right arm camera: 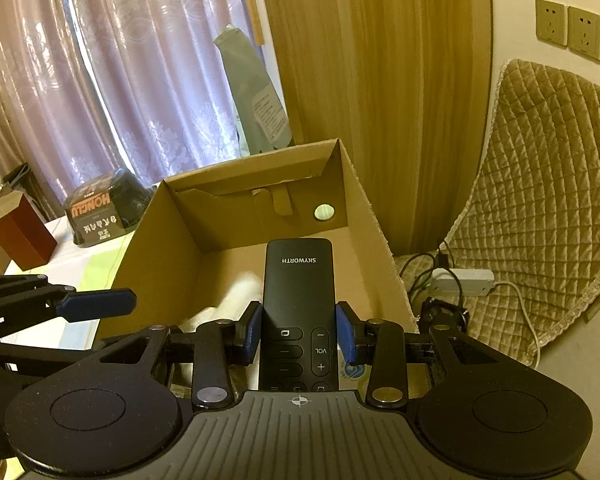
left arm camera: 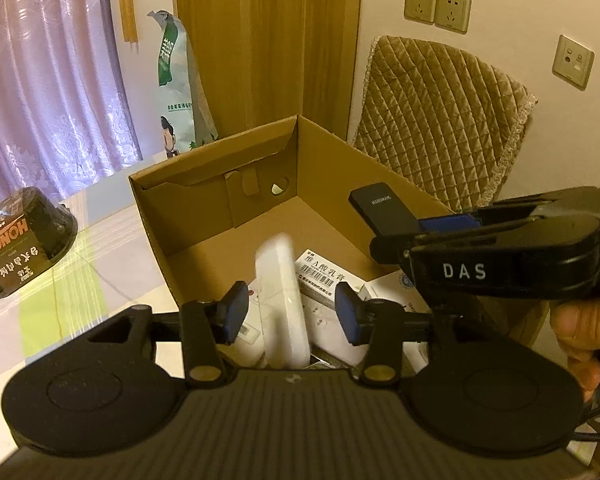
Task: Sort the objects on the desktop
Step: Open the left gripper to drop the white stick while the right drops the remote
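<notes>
Right now the right gripper is clamped on a black remote, its two blue pads pressing the remote's sides just above the buttons; the remote sticks forward from the fingers and hangs over the open box. Its far end carries the word SKYWORTH, upside down to the camera, and a VOL rocker with minus and plus signs sits by the right pad. From the left wrist view the same remote shows as a slim dark slab jutting out of the right gripper above the box's right wall, with a person's hand on the handle below it. The left gripper has its jaws spread and nothing pinched; a white oblong thing, blurred, lies between its pads but touches neither, down inside the box. One printed carton with a barcode lies just right of that white thing, and more white packaging lies under and around both; how many pieces I cannot tell. Outside the box, one dark bowl in printed wrap stands upside down on the checked tablecloth to the left. One quilted chair back rises beyond the box on the right.
</notes>
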`<move>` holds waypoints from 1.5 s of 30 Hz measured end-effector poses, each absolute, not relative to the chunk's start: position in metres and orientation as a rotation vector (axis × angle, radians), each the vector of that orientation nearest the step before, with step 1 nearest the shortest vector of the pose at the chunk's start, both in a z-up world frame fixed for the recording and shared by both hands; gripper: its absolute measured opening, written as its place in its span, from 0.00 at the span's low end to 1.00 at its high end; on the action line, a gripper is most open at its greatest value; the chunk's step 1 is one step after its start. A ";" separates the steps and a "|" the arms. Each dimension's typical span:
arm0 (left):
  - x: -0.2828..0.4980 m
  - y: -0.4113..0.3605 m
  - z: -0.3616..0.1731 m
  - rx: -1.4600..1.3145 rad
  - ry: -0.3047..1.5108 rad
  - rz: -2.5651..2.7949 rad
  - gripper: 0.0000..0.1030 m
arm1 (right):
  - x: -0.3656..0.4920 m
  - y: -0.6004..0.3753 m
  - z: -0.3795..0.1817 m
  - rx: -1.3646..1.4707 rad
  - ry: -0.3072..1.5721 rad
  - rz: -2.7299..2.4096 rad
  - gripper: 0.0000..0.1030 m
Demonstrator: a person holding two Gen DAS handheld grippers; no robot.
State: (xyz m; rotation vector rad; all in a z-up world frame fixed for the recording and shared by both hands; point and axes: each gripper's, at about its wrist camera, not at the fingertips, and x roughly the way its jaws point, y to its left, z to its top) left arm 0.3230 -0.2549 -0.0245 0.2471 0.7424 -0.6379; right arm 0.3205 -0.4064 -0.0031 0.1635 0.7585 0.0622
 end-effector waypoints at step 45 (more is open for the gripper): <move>0.321 -0.236 -0.024 0.222 0.759 -0.621 0.47 | 0.328 -0.393 -0.005 0.151 0.747 0.088 0.37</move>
